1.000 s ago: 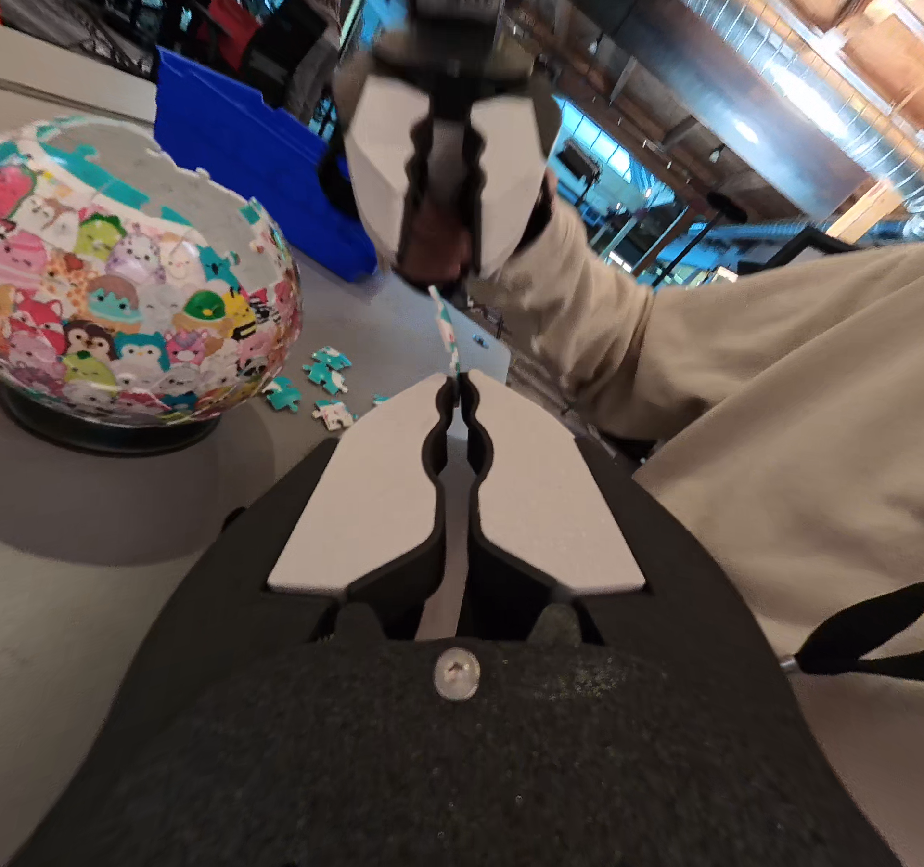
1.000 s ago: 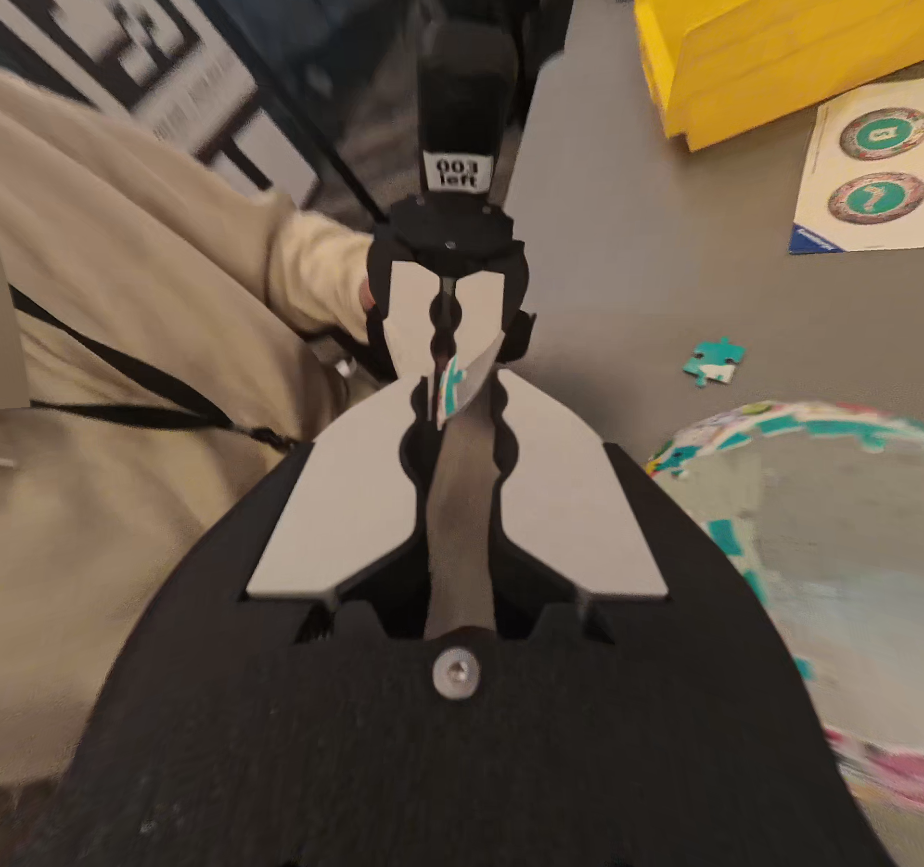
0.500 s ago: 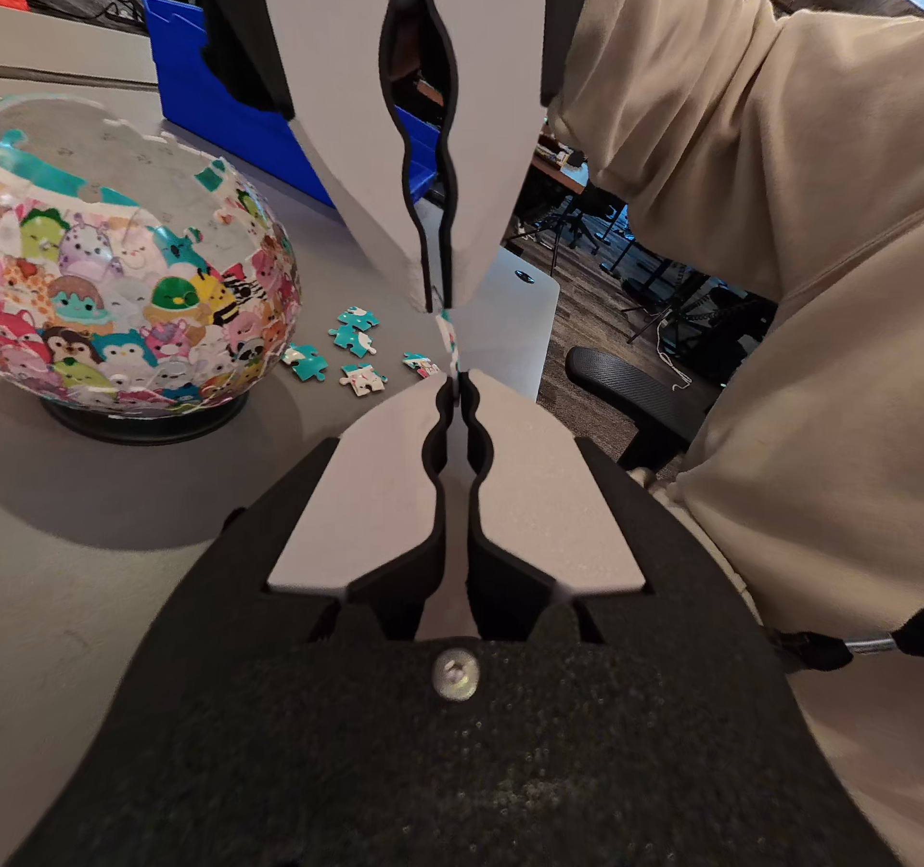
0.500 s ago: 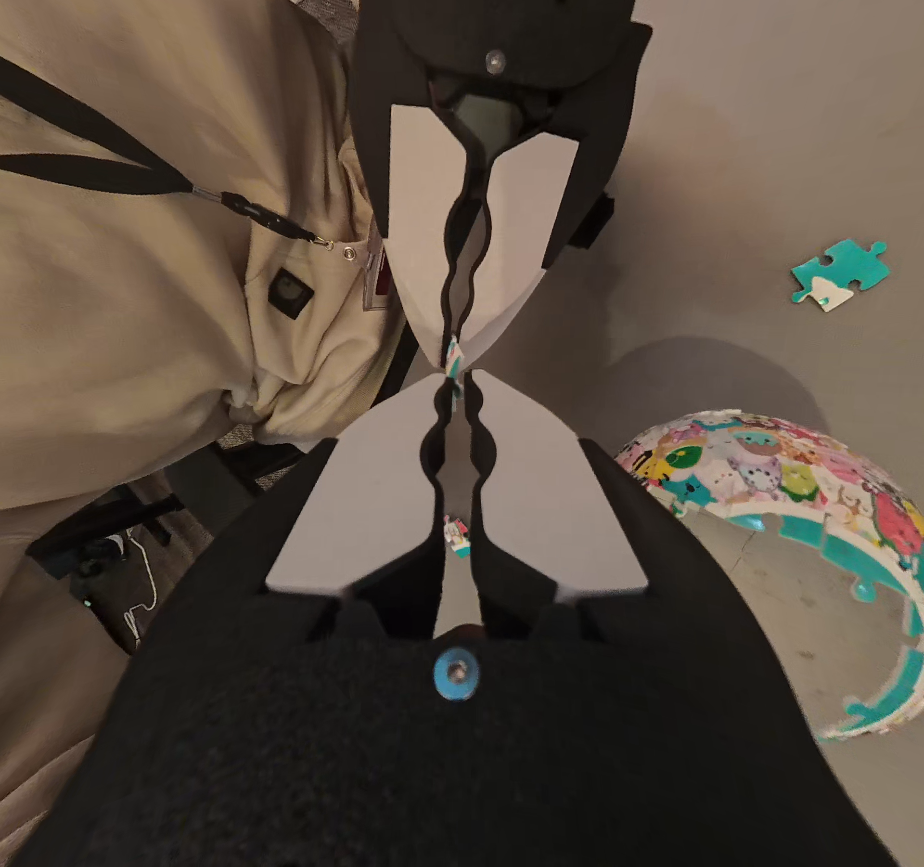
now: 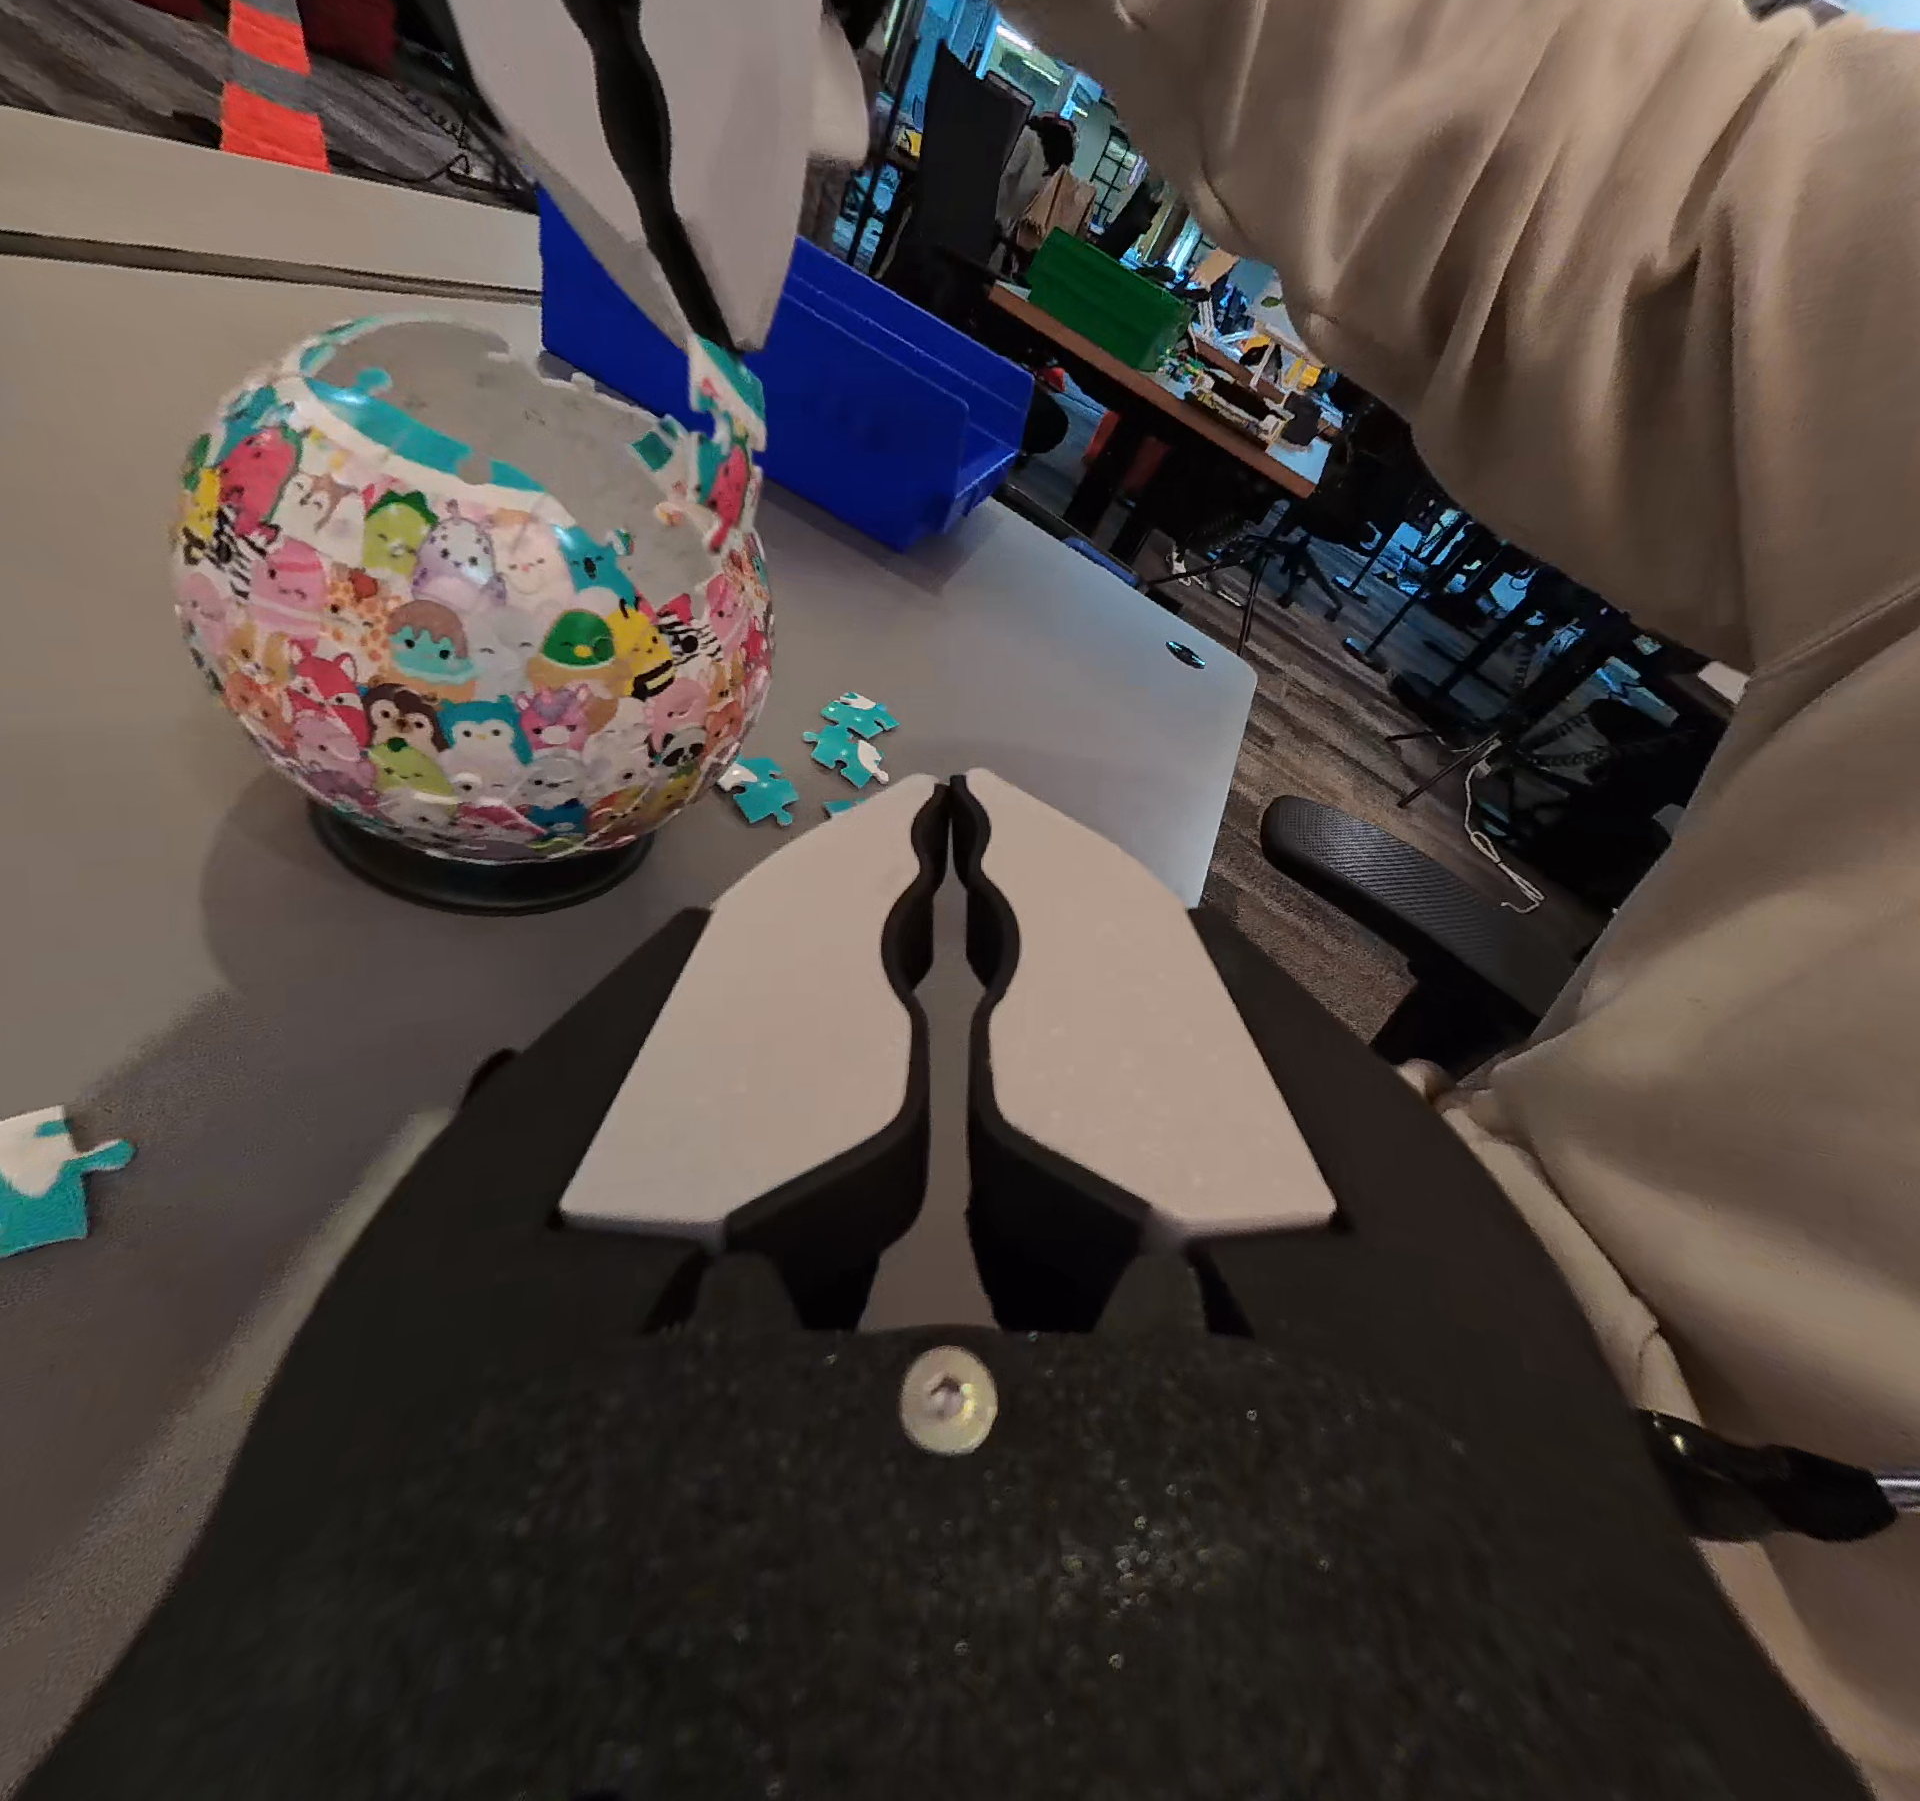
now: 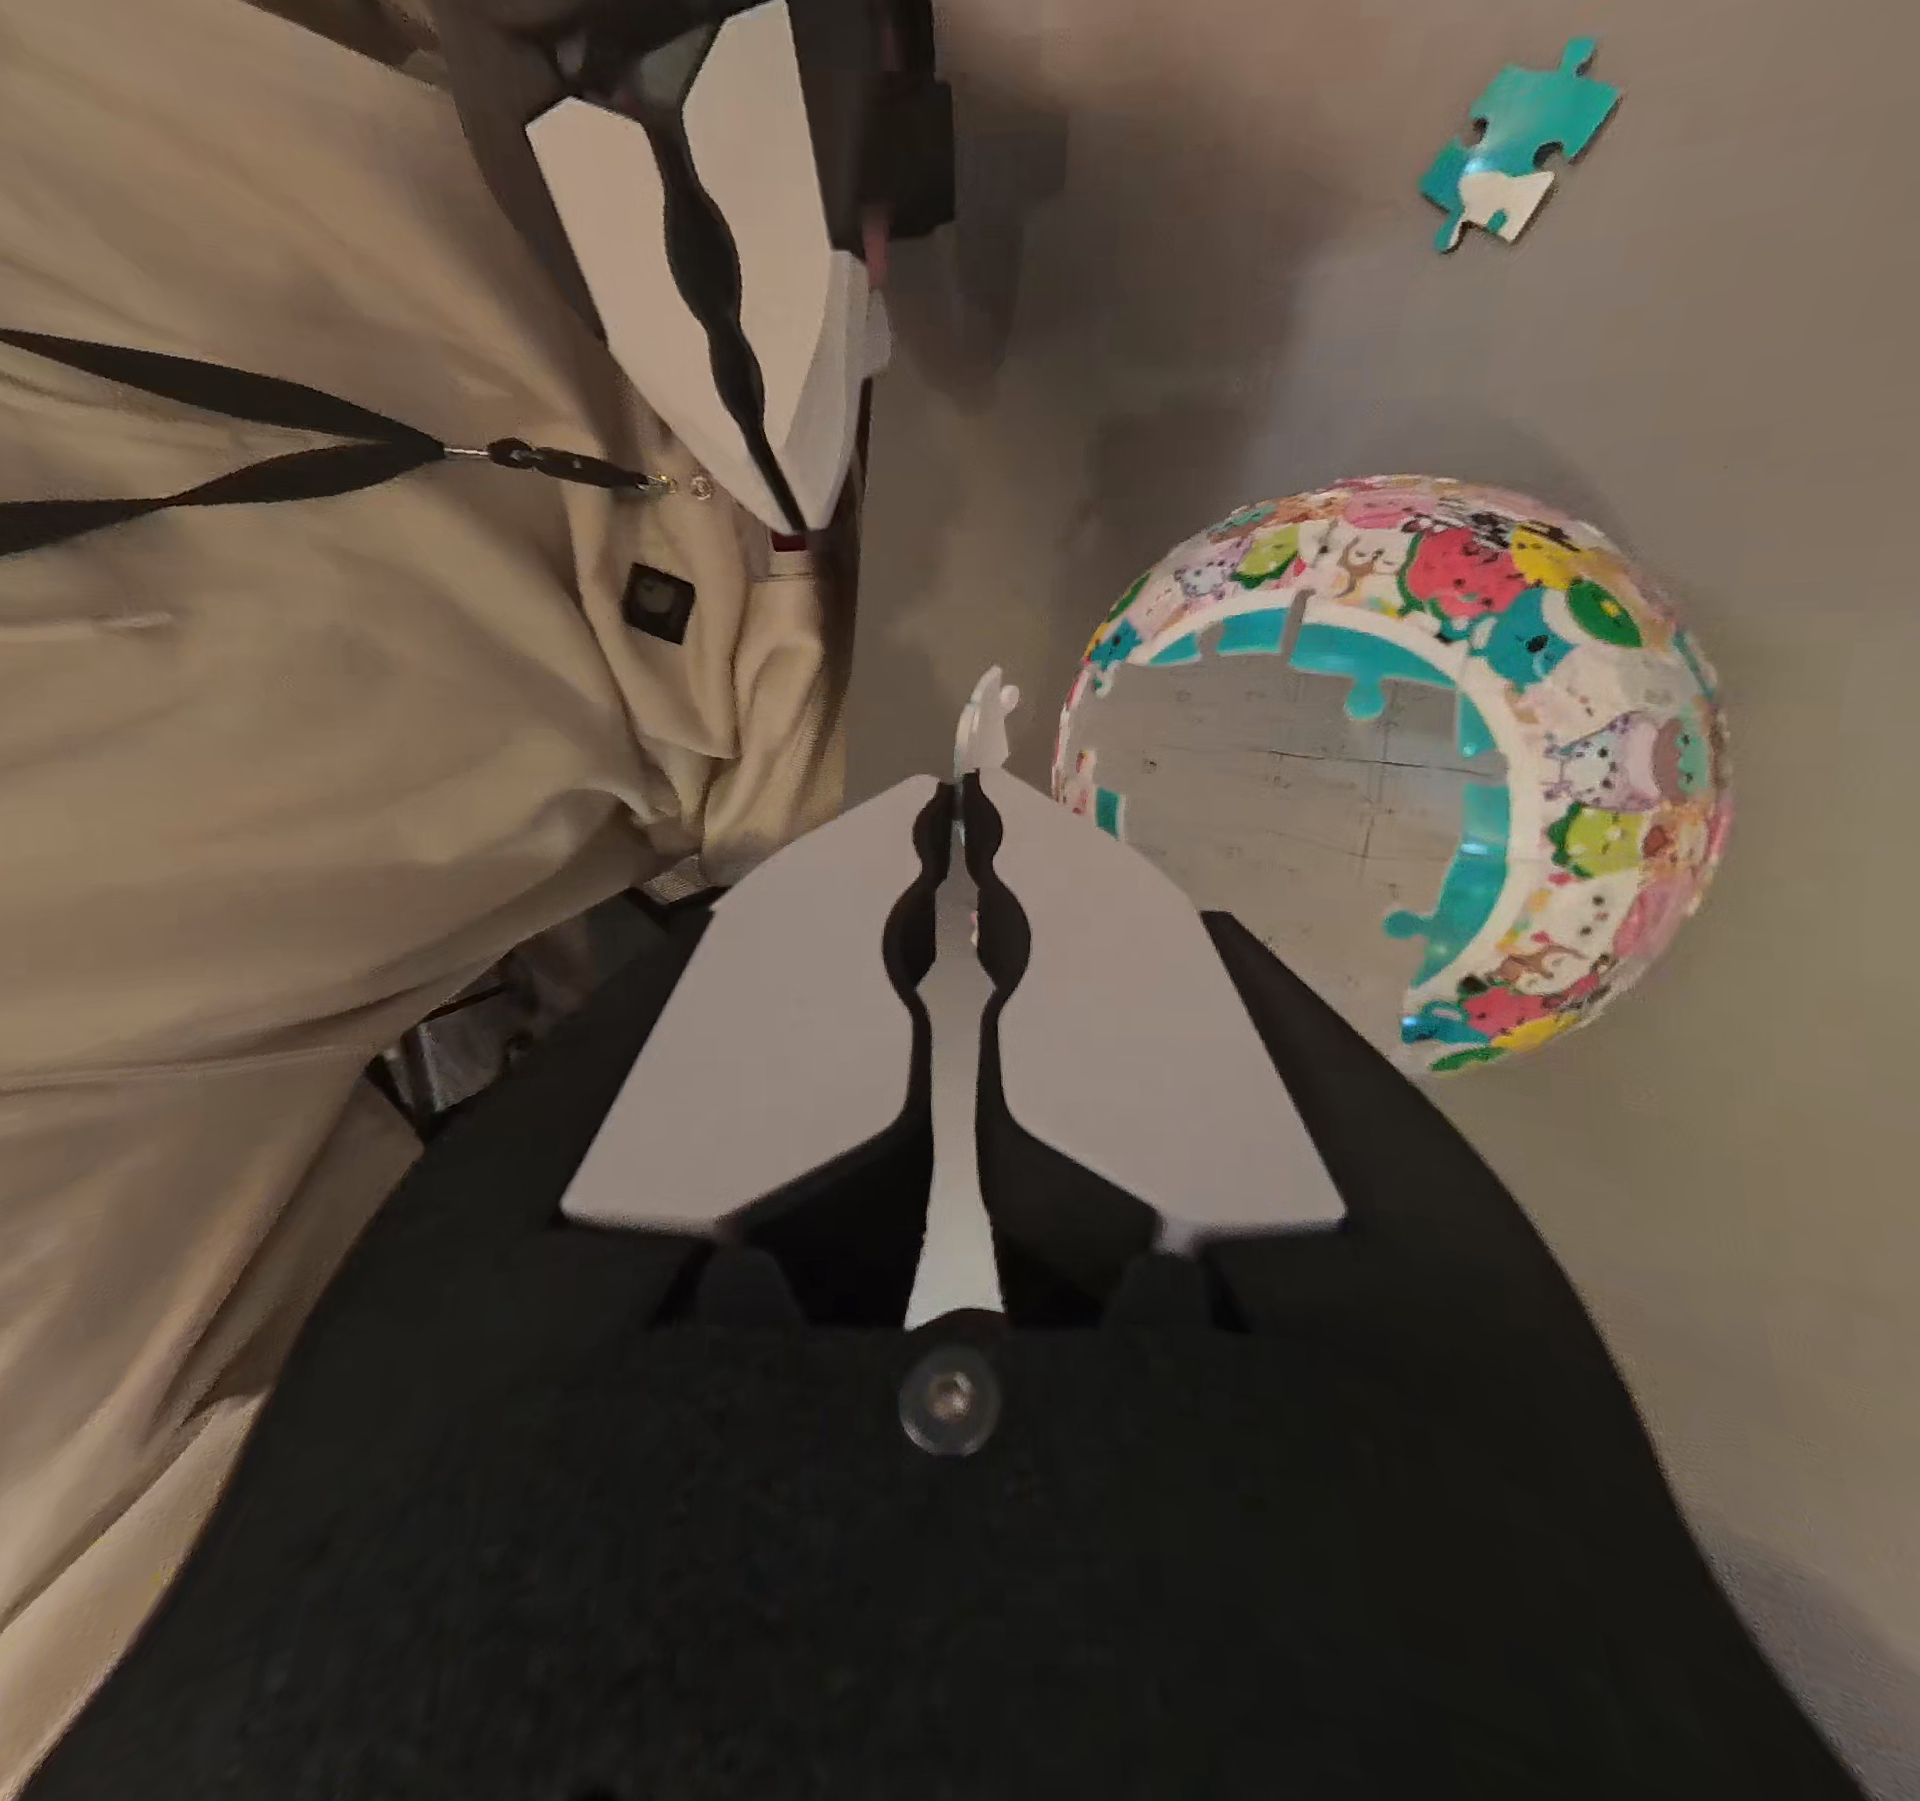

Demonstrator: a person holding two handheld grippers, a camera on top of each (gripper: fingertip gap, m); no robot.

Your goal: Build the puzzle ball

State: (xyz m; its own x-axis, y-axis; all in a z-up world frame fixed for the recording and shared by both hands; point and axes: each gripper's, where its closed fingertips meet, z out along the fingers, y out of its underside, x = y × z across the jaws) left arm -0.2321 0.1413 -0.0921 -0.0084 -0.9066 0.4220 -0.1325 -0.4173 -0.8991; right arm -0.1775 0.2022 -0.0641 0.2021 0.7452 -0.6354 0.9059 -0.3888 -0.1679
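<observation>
Now that the handover is done, the piece point(image 6: 982, 728) sits pinched in the right gripper point(image 6: 958, 787) alone, its fingers closed on it edge-on. Half a second ago both grippers held it tip to tip; now the left gripper point(image 5: 951, 795) has let go and drawn back, and its fingers are pressed together on nothing. In the left wrist view the right gripper has swung over toward the ball point(image 5: 468, 598), with the teal piece hanging just above the ragged rim of the open top. The ball stands on its dark stand point(image 5: 478, 873) on the desk point(image 5: 156, 972), with loose pieces point(image 5: 821, 759) beside it. I judge that the next step is fitting this piece into the rim, which needs its tabs lined up.
</observation>
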